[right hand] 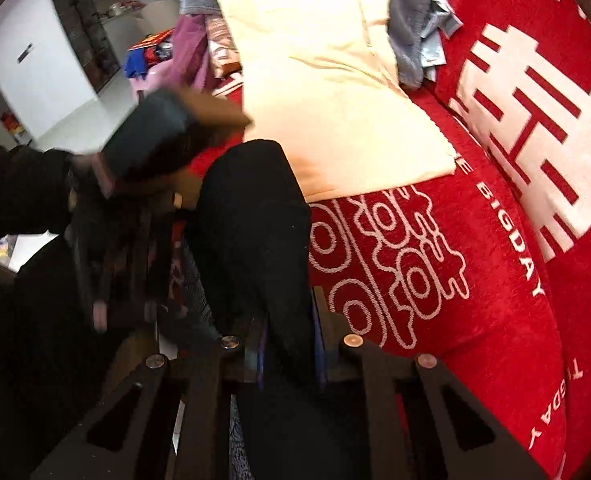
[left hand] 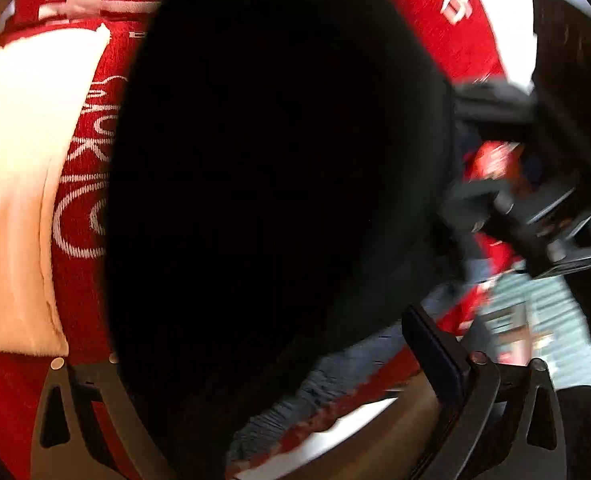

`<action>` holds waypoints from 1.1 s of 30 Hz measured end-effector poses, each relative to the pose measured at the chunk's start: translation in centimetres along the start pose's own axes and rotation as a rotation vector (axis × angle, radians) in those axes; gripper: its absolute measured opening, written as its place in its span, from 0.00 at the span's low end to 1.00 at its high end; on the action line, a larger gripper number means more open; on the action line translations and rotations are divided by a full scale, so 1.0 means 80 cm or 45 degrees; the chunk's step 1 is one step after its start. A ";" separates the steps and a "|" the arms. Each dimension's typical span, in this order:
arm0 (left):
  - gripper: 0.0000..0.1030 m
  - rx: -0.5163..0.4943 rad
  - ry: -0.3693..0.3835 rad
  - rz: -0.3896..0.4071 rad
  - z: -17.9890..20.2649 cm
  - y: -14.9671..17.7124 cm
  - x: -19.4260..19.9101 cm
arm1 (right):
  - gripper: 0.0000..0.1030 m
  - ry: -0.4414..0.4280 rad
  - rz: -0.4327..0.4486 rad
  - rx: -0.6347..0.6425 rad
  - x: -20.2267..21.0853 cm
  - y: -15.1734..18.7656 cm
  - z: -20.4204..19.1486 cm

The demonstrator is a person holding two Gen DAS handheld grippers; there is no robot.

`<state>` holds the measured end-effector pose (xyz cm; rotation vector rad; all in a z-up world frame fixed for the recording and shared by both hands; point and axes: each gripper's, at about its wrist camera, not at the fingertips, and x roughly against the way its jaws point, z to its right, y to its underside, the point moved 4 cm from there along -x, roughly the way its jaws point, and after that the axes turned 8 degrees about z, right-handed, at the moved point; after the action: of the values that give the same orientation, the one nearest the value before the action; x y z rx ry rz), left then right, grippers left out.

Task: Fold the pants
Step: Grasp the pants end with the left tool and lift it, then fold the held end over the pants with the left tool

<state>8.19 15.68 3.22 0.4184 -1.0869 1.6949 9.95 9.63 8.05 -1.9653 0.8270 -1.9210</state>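
Observation:
The black pants (left hand: 275,160) fill the middle of the left wrist view and lie on a red cover. My left gripper (left hand: 251,340) stands wide open, with the black cloth bulging between its two fingers; I cannot see the pads pressing on it. In the right wrist view the pants (right hand: 255,220) run up from the bottom as a dark fold. My right gripper (right hand: 289,344) is shut on that fold, a blue pad on either side of the cloth. The part of the pants below the grip is hidden.
A red sofa cover (right hand: 495,260) with white characters spreads to the right. A cream cushion (right hand: 327,80) lies behind the pants, with a grey blanket (right hand: 407,20) beyond it. A dark sleeve (right hand: 15,192) and a blurred tool are at the left.

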 end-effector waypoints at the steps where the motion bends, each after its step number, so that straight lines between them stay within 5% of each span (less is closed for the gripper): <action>1: 0.58 -0.001 -0.015 -0.034 0.001 0.001 -0.007 | 0.23 0.016 -0.007 -0.036 -0.003 0.004 0.006; 3: 0.38 0.014 -0.113 -0.068 -0.007 0.001 -0.012 | 0.38 0.070 -0.034 -0.131 -0.006 0.013 0.026; 7: 0.31 0.077 -0.137 -0.113 -0.009 -0.003 -0.012 | 0.59 0.243 -0.025 -0.290 0.013 0.048 0.069; 12: 0.27 0.092 -0.227 -0.138 0.004 -0.002 -0.009 | 0.59 0.434 -0.118 -0.575 0.036 0.138 0.112; 16: 0.25 0.141 -0.262 -0.150 0.007 0.000 -0.004 | 0.59 0.482 -0.005 -1.012 0.040 0.204 0.119; 20: 0.25 0.157 -0.294 -0.149 0.016 -0.004 0.004 | 0.67 0.498 0.135 -1.080 0.055 0.216 0.062; 22: 0.25 0.112 -0.322 -0.139 0.028 -0.009 0.012 | 0.76 0.446 0.125 -1.064 0.052 0.225 0.028; 25: 0.25 0.064 -0.340 -0.110 0.045 -0.021 0.030 | 0.76 0.522 0.081 -0.956 0.054 0.241 -0.016; 30: 0.24 -0.052 -0.378 -0.070 0.087 -0.038 0.046 | 0.78 0.539 0.115 -1.032 0.054 0.245 -0.016; 33: 0.24 -0.121 -0.437 -0.073 0.109 -0.047 0.042 | 1.00 0.508 0.071 -0.919 0.038 0.236 -0.020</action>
<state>8.17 10.66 11.98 0.6906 -1.3833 1.5476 4.30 -6.84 0.06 -1.8565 1.8774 -2.2138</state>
